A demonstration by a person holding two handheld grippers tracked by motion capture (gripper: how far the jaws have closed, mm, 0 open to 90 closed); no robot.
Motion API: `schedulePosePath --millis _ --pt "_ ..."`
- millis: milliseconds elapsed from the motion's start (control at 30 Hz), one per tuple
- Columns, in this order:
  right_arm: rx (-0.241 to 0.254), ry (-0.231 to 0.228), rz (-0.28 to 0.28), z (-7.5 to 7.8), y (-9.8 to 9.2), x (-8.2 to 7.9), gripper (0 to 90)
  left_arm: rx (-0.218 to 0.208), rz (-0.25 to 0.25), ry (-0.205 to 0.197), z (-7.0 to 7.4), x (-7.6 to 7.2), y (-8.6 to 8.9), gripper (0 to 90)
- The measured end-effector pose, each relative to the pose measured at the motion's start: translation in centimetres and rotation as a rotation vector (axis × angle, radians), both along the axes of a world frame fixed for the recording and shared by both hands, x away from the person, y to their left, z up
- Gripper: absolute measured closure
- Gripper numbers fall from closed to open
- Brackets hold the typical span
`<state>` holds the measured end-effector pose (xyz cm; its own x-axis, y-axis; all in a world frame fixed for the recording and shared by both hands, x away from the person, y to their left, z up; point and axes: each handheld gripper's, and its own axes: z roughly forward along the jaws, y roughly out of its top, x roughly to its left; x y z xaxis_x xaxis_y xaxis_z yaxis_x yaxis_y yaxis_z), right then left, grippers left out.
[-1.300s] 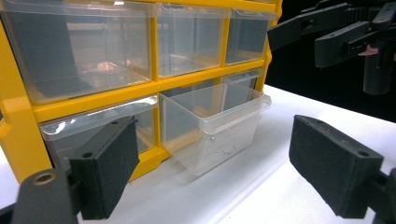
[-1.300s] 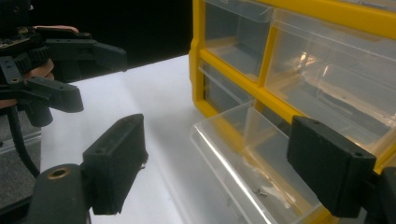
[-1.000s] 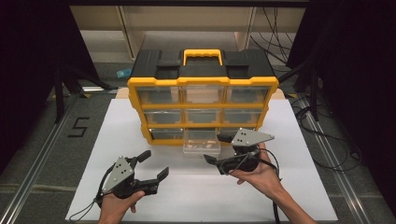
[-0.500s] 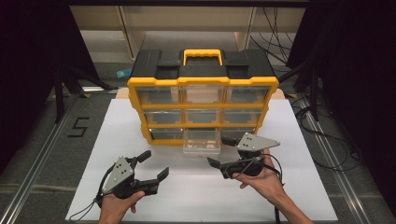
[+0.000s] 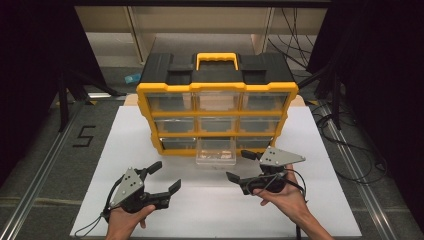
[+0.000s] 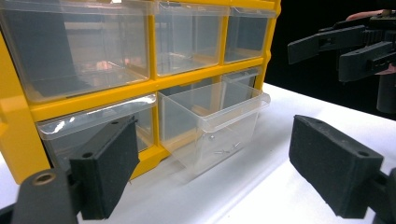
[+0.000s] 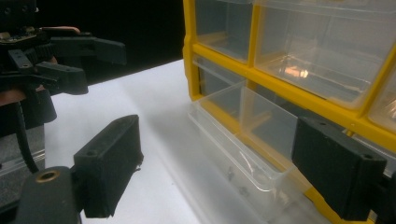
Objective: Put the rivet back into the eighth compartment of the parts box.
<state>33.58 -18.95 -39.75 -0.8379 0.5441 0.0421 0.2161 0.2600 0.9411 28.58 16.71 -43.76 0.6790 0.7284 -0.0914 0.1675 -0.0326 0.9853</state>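
Nine clear drawers sat in the big yellow box (image 5: 217, 107), which stood on the white desk (image 5: 120, 150) toward its far side. One drawer (image 5: 215, 151), the middle one in the bottom row, stuck out toward the person, with a few tiny screws (image 6: 223, 149) lying on its floor. The right claw (image 5: 243, 167) hung just to the right of that drawer, its jaws wide apart and holding nothing. The left claw (image 5: 164, 177) waited lower down on the left, well apart from the box, jaws also wide and empty. I think the job was with that open drawer. To do it well, a claw should come in straight at the drawer's front lip and move slowly, so the small screws do not jump out. The drawer's front edge hung over bare desk, and there was lots of open white room between the claws and in front of the box for moving.
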Motion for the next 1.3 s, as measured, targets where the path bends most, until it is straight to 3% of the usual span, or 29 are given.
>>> schedulePosePath --millis 400,467,533,667,767,1300 --pt "0.003 0.012 -0.016 -0.5 -0.8 -0.5 17.1 -0.002 0.0 0.001 0.0 0.0 0.0 16.0" --pt "0.018 -0.004 -0.017 -0.6 -0.9 -0.5 17.1 -0.002 -0.001 0.001 0.0 0.0 0.0 16.0" --pt "0.019 0.02 -0.015 -0.7 -1.0 -0.7 17.1 -0.001 0.0 0.001 0.0 0.0 0.0 16.0" --pt "0.01 0.024 -0.021 -0.9 -1.2 -0.8 17.0 0.0 -0.002 -0.001 0.0 0.0 0.0 16.0" --pt "0.015 -0.006 -0.029 -1.0 -1.3 -0.8 16.9 0.0 -0.001 0.0 0.0 0.0 0.0 16.0" --pt "0.029 0.012 -0.052 -1.8 -2.2 -1.5 16.6 0.0 -0.004 -0.001 0.0 0.0 0.0 16.0"
